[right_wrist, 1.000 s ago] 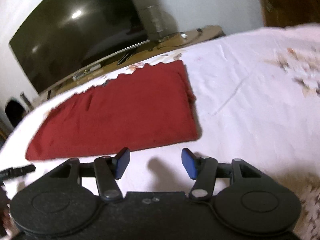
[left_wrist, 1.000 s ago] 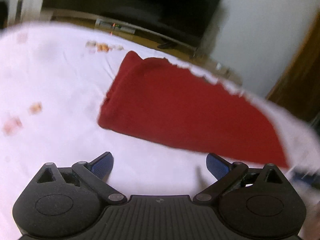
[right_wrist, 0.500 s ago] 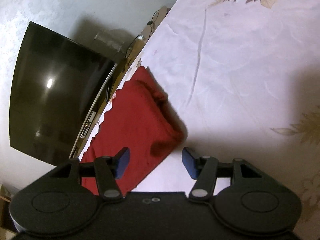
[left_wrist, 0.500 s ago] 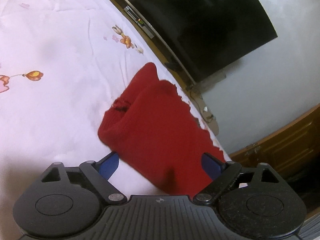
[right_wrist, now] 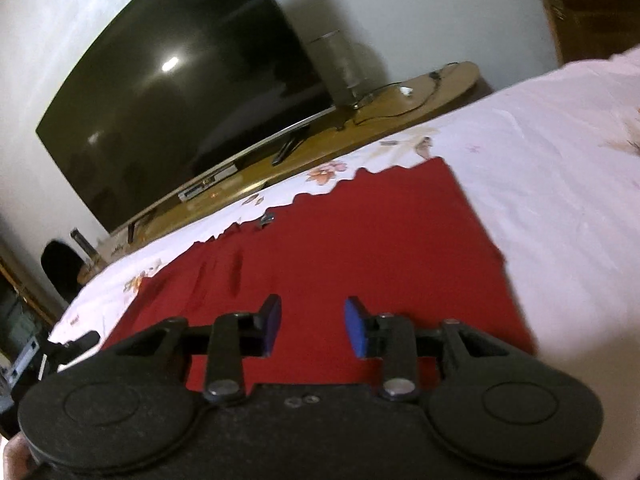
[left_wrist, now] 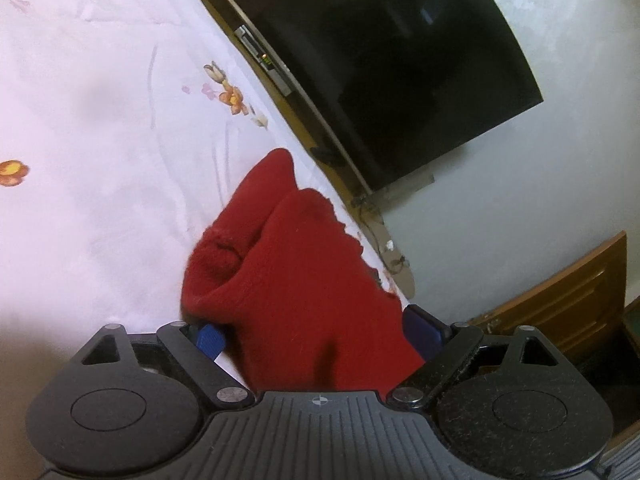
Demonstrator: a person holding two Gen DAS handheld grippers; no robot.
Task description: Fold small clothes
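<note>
A red knit garment (left_wrist: 304, 272) lies folded flat on a white flowered bed sheet (left_wrist: 100, 160). In the left wrist view its thick rolled end reaches in between the wide-set fingers of my left gripper (left_wrist: 316, 332). The cloth brushes the left blue pad (left_wrist: 210, 338) and nearly reaches the right one, and no pinch shows. In the right wrist view the red garment (right_wrist: 360, 240) spreads under my right gripper (right_wrist: 314, 324). That gripper's jaws are closing. The gap between its blue pads (right_wrist: 356, 326) holds no raised fold.
The sheet (right_wrist: 560, 180) runs on to the right of the garment. Beyond the bed's far edge a large dark television (right_wrist: 180, 100) stands on a low wooden stand (right_wrist: 400, 100) against a white wall. A wooden cabinet (left_wrist: 560, 300) sits at the right in the left wrist view.
My left gripper has rolled and closed in on the garment's rolled end, which now lies between its fingers. My right gripper has swung over the middle of the cloth and its jaws have narrowed.
</note>
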